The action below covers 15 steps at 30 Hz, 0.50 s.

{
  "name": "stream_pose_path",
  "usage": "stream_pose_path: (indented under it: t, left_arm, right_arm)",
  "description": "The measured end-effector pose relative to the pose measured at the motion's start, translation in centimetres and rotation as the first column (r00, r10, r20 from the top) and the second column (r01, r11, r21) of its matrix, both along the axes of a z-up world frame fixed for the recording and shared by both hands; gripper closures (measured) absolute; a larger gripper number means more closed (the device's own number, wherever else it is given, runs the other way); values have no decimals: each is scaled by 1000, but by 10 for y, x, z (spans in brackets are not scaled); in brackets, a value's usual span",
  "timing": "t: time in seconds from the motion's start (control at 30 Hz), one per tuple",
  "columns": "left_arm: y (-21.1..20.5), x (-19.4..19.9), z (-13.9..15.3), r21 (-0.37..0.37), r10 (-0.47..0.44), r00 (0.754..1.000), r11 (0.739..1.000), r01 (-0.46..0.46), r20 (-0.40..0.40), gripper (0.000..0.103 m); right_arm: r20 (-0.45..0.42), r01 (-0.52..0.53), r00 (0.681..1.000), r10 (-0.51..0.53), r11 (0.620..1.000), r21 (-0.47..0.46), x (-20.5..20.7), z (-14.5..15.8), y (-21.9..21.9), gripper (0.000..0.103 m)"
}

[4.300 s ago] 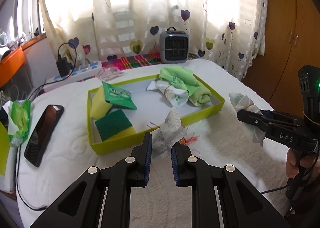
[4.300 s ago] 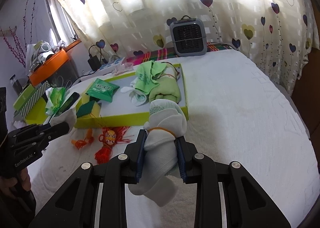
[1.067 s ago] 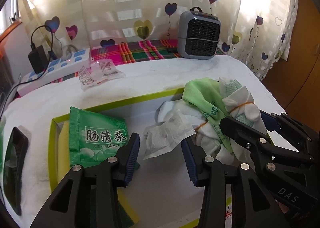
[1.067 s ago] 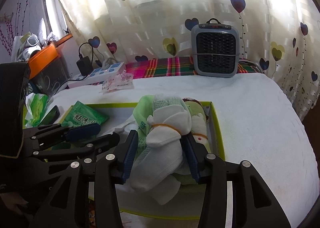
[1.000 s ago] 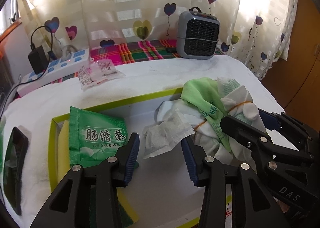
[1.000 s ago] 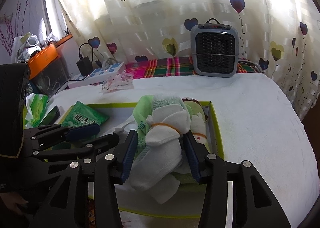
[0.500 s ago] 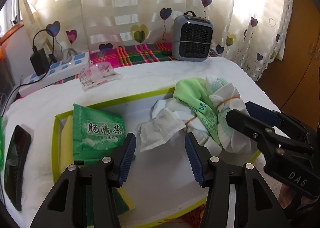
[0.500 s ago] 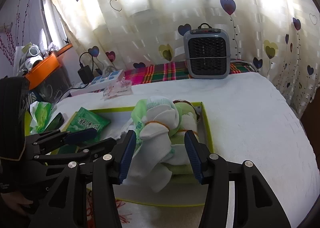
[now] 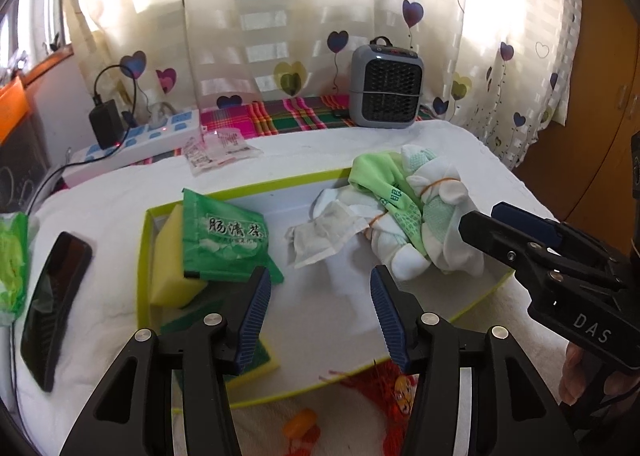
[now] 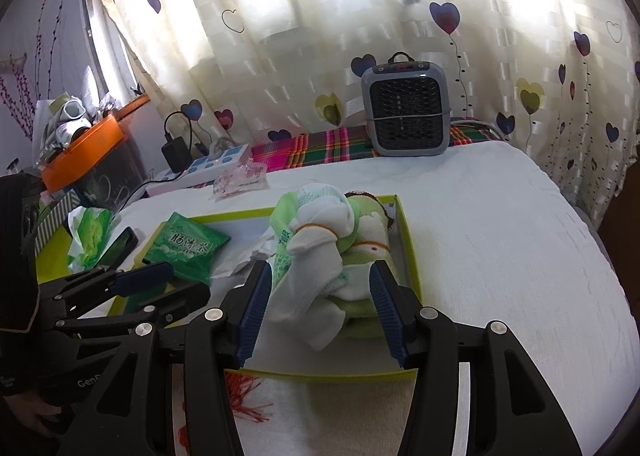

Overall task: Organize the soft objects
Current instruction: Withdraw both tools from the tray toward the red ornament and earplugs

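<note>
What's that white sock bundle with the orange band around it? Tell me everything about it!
The white sock bundle looks like soft knit socks, white with pale green patterned patches, cinched in the middle by a thin orange rubber band. It lies loose at the right end of the yellow-green tray, leaning on a green cloth and other rolled socks. The right gripper is open, its blue pads either side of the bundle and not squeezing it. One floppy end hangs toward the tray floor.

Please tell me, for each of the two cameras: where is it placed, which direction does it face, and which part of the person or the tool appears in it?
Left wrist: sits on the left claw, open, facing the tray; right claw and fingers enter at right.
Right wrist: sits on the right claw, open before the white sock bundle; left claw at left.
Shared: tray, socks, green packet, heater.
</note>
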State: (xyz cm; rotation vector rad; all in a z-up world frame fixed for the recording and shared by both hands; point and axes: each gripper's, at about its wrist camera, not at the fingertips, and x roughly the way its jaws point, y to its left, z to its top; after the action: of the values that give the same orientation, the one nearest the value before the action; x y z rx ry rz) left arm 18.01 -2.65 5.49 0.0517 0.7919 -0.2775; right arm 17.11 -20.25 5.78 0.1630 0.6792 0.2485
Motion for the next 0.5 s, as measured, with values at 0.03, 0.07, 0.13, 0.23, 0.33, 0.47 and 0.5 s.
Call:
stream_pose_path:
  t: [0.03,0.07,0.13,0.23,0.33,0.47,0.5]
  left_arm:
    - [1,-3,1,-1,2,1000,1000,-2,1,52]
    - [2,-6,1,-4,3,1000,1000,-3,1,52]
    - [4,-10,2,-7,5,1000,1000,-5,1,52]
    - [7,-17,3,-9,11,1000,1000,-11,3,52]
    - [10,-24,6,-13,16,1000,1000,-16,9,52]
    - [14,-32,7,-20,24,1000,1000,-24,10,52]
    - [15,-35,7,-19,27,1000,999,-27,12,52]
  right_arm:
    - [1,-1,1000,1,1000,1,-2,0,0,51]
    - [2,-2,1000,2,1000,2,-4,1,0,51]
    - [4,-2,1000,2,1000,2,-7,1,1,51]
    - [6,-3,1000,3,1000,4,-13,2,2,51]
    - [12,-7,1000,7,1000,6,-19,4,4,51]
    - [14,-13,1000,13,1000,7,-28,5,6,51]
    - [13,-15,1000,15,1000,7,-29,5,7,51]
